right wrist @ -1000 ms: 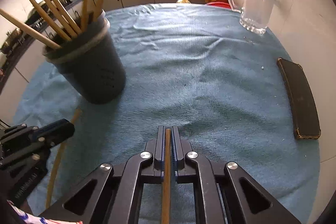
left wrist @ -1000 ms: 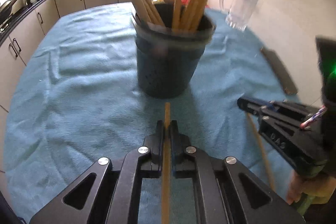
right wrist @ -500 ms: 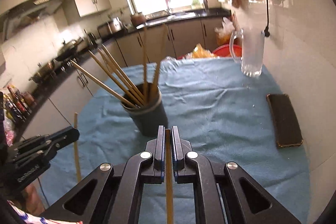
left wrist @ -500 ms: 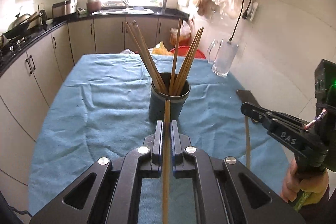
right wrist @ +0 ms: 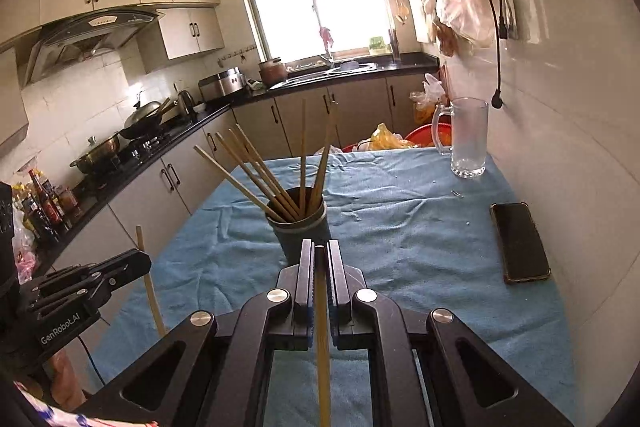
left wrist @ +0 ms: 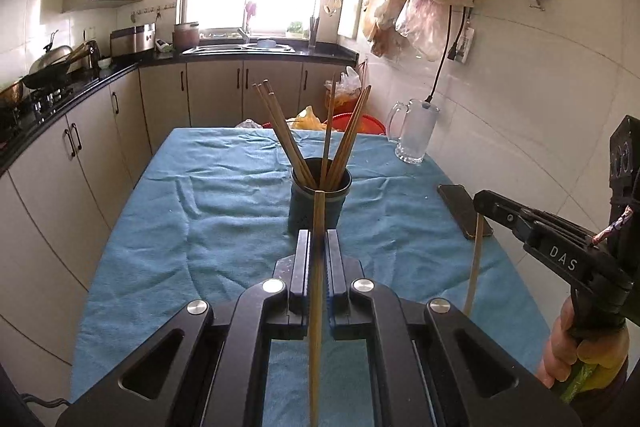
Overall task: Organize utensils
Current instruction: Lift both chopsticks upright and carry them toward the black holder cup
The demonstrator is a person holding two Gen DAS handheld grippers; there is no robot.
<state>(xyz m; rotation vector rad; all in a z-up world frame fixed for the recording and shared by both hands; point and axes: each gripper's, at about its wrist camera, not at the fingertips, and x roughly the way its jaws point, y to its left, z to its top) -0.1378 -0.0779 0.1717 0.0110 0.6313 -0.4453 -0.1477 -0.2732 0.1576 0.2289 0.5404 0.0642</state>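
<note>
A dark round holder [left wrist: 320,205] [right wrist: 301,231] stands mid-table on the blue cloth with several wooden chopsticks [left wrist: 286,139] [right wrist: 256,173] fanned out of it. My left gripper [left wrist: 319,235] is shut on one chopstick [left wrist: 317,291] that points up towards the holder. From the right wrist view that same gripper [right wrist: 140,259] shows at the left with its chopstick [right wrist: 150,287] upright. My right gripper [right wrist: 319,249] is shut on another chopstick [right wrist: 322,339]; it appears at the right [left wrist: 480,197] with the stick [left wrist: 474,267] hanging down. Both grippers hover above the table's near end, short of the holder.
A glass mug [left wrist: 414,133] [right wrist: 466,139] stands at the far right of the table [left wrist: 168,227]. A dark phone [right wrist: 520,243] [left wrist: 460,207] lies by the right edge near the tiled wall. Kitchen counters run along the left and back; bags hang on the right wall.
Both grippers have risen and pulled back from the holder, each carrying its chopstick up off the cloth. The holder now looks smaller and farther away, and more of the kitchen shows.
</note>
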